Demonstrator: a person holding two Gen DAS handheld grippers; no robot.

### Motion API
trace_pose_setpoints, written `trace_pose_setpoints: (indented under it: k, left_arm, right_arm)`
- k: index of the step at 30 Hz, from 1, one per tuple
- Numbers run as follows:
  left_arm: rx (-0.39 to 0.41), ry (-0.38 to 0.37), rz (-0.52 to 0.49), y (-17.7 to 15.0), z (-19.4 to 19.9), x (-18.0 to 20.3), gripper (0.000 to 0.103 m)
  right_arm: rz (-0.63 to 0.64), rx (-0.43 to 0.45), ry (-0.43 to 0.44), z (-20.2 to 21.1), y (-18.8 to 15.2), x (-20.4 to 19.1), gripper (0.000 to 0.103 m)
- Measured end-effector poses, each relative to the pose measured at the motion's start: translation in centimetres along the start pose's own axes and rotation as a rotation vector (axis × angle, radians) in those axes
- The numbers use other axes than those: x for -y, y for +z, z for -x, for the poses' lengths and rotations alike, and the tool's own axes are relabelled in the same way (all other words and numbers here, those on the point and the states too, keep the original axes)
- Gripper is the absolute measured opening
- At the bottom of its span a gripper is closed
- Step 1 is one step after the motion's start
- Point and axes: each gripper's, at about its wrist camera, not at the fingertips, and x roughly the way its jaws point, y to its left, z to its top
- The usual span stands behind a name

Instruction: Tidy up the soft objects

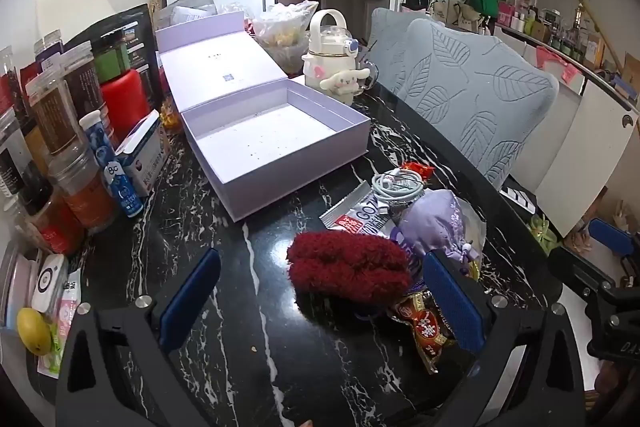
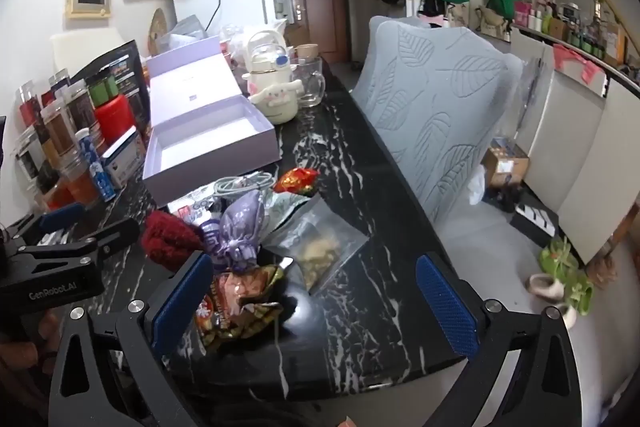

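Note:
A fuzzy dark red soft item lies on the black marble table. My left gripper is open around it, without touching; the item sits nearer the right-hand finger. A lilac satin pouch rests just behind it, beside a coiled grey cable. The open lilac box stands empty farther back. My right gripper is open over bare table, its left pad beside crumpled snack packets. The pouch and the red item lie ahead to its left.
Jars and bottles crowd the table's left side. A cream bottle with a plush dog and a glass mug stand behind the box. A clear zip bag lies flat. A chair with a grey leaf cover borders the right edge.

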Motion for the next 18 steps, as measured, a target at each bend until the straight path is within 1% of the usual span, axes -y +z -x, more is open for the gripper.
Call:
trace_pose_setpoints:
  k: [3, 4, 5, 6, 7, 10, 11, 18]
  left_arm:
    - [0.002, -0.006, -0.005, 0.0, 0.0, 0.0, 0.103]
    - [0.002, -0.008, -0.007, 0.0, 0.1, 0.1, 0.103]
    - [0.003, -0.009, -0.010, 0.0, 0.1, 0.2, 0.103]
    - [0.004, -0.009, -0.013, 0.0, 0.1, 0.3, 0.103]
    - [0.006, -0.010, -0.019, -0.1, 0.1, 0.5, 0.103]
    - [-0.001, -0.010, -0.003, 0.1, -0.8, 0.5, 0.103]
    - [-0.009, -0.023, 0.002, 0.3, -1.0, 0.1, 0.103]
    - [-0.012, -0.034, -0.003, 0.5, -1.2, 0.0, 0.103]
  right_arm:
    - [0.002, -0.026, 0.008, -0.2, 0.0, 0.2, 0.103]
    - [-0.033, -0.050, 0.024, -0.5, 0.8, 1.1, 0.103]
    - [-0.032, -0.052, 0.024, -0.7, 1.0, 1.4, 0.103]
    - [-0.024, -0.033, 0.007, -0.6, 0.8, 0.6, 0.103]
    - [-0.029, -0.005, 0.003, -0.1, 0.3, 0.7, 0.103]
    - [-0.030, -0.009, 0.002, -0.9, 0.4, 0.6, 0.103]
    - [-0.031, -0.003, 0.002, -1.0, 0.3, 0.7, 0.103]
    - [-0.036, -0.010, 0.006, -1.7, 0.6, 0.9, 0.103]
